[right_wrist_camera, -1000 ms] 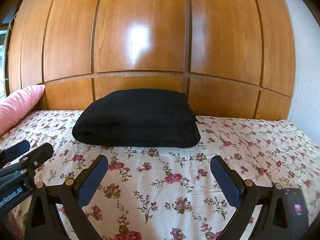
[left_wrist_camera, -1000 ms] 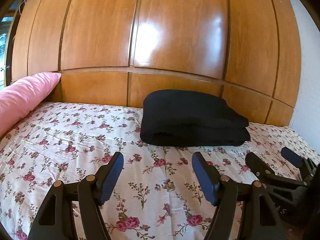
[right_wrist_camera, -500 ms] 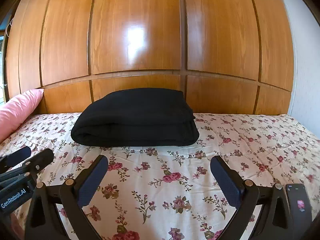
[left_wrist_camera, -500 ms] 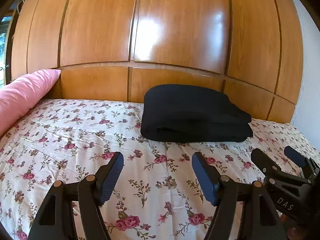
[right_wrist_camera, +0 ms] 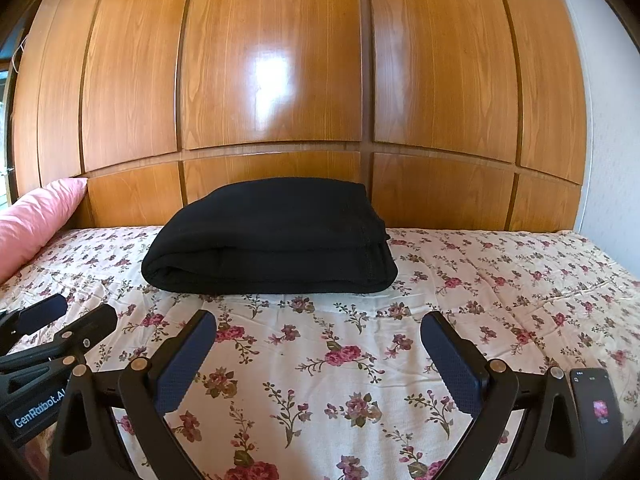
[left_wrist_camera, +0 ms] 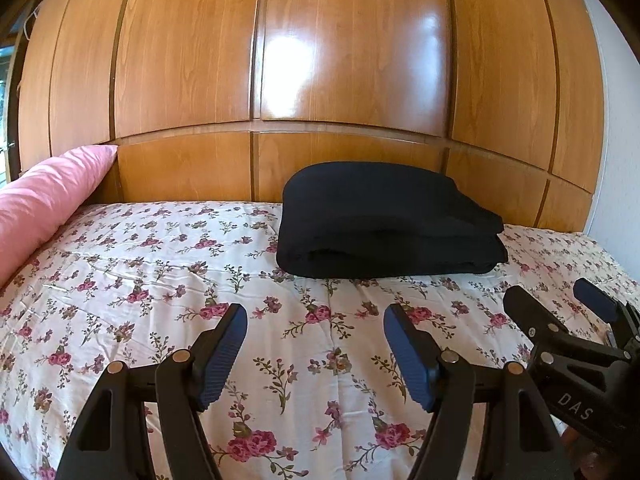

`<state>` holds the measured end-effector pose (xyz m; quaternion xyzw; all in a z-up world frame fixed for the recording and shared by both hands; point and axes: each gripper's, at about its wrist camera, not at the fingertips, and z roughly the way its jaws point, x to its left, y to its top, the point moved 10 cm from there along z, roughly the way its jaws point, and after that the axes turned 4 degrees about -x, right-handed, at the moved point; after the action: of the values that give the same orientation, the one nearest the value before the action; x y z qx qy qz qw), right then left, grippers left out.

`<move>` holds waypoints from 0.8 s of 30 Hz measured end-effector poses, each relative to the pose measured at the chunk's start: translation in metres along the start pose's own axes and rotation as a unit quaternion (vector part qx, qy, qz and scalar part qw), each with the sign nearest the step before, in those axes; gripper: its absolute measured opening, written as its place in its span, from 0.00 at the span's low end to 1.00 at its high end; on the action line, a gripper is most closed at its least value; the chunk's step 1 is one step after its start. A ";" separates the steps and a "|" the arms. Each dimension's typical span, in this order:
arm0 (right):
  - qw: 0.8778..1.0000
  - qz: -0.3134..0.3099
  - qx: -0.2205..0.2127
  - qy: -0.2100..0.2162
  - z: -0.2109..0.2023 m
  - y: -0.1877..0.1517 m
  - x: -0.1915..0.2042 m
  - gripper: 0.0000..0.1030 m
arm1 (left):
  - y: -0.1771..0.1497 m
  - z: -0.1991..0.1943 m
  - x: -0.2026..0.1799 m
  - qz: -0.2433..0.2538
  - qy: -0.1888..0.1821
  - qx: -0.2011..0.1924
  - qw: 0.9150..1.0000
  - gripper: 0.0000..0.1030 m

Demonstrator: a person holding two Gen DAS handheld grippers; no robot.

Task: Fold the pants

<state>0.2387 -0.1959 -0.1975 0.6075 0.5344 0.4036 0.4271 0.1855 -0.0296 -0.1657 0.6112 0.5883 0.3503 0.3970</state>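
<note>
The black pants [left_wrist_camera: 384, 220] lie folded in a thick stack on the floral bedsheet [left_wrist_camera: 160, 280], near the wooden headboard; they also show in the right wrist view [right_wrist_camera: 272, 240]. My left gripper [left_wrist_camera: 316, 328] is open and empty, held above the sheet short of the pants. My right gripper [right_wrist_camera: 318, 332] is open and empty, also short of the pants. The right gripper shows at the right of the left wrist view [left_wrist_camera: 560, 304], and the left gripper at the left of the right wrist view [right_wrist_camera: 68, 312].
A pink pillow [left_wrist_camera: 44, 204] lies at the bed's left end, also in the right wrist view [right_wrist_camera: 36, 220]. The glossy wooden headboard [left_wrist_camera: 320, 80] stands right behind the pants. A dark phone [right_wrist_camera: 596, 404] lies on the sheet at lower right. A white wall [right_wrist_camera: 608, 160] borders the right.
Both grippers have drawn back and tilted up slightly, so the pants sit a little lower and farther in both views. Both stay open. The pants have not moved.
</note>
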 end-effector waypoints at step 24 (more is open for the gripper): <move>1.000 -0.001 0.001 -0.001 0.001 0.000 0.000 0.99 | 0.000 0.000 -0.002 -0.002 -0.014 0.002 1.000 0.70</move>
<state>0.2394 -0.1955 -0.1979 0.6080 0.5348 0.4022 0.4273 0.1850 -0.0320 -0.1659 0.6156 0.5844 0.3403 0.4046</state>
